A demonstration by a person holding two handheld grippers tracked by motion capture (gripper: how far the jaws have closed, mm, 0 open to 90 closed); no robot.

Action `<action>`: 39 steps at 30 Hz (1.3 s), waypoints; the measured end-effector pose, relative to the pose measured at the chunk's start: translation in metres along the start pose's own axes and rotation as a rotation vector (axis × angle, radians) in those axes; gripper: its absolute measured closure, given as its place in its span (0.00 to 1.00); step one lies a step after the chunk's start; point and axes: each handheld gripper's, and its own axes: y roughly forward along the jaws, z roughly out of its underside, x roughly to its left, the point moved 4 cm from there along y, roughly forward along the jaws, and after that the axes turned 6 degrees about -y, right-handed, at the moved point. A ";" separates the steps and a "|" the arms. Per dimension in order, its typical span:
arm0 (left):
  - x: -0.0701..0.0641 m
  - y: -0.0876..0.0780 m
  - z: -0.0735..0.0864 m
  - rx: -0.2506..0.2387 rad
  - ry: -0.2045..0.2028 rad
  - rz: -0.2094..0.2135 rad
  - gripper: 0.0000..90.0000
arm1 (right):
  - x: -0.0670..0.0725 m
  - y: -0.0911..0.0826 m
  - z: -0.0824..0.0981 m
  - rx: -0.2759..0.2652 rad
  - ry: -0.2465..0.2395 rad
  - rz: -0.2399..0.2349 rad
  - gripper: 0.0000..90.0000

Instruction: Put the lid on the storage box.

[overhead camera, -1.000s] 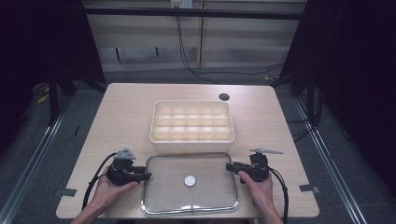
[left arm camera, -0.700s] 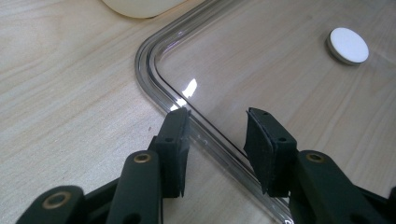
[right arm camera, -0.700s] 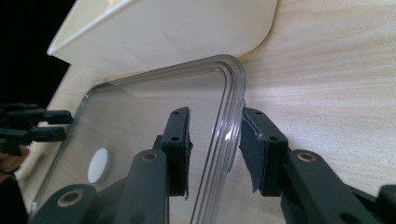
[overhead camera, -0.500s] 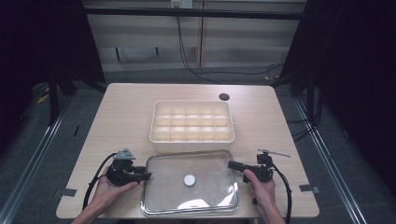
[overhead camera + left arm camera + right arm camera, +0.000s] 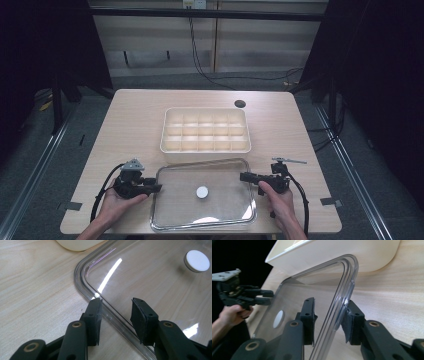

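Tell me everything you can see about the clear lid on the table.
The lid is a clear, glossy, plastic-looking rectangle with rounded corners, a ridged rim and a round white knob at its centre. It lies at the table's near edge, just in front of the cream divided box. The left gripper and right gripper each straddle a side rim, jaws open.

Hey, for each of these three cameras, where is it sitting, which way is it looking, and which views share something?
High view: above the person's side, looking forward and down on the table, divided tray and clear lid; both forearms and tools show.
Left gripper view: rides the left tool, looking along its jaws, which straddle the lid's rim.
Right gripper view: rides the right tool, jaws astride the opposite rim, facing the other hand.
All three share the lid's white knob.
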 end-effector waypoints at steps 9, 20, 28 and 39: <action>0.004 -0.001 -0.001 -0.010 -0.030 0.001 0.56 | 0.002 -0.002 -0.004 -0.021 -0.004 -0.043 0.81; 0.006 -0.003 0.001 -0.027 -0.080 0.039 0.41 | 0.006 -0.007 -0.005 -0.065 -0.016 -0.069 0.84; 0.004 -0.003 0.000 -0.022 -0.110 0.100 0.46 | 0.007 -0.009 -0.005 -0.068 -0.016 -0.075 0.84; -0.001 -0.014 -0.005 -0.074 -0.111 0.141 0.55 | 0.006 -0.010 -0.004 -0.058 -0.032 -0.049 0.83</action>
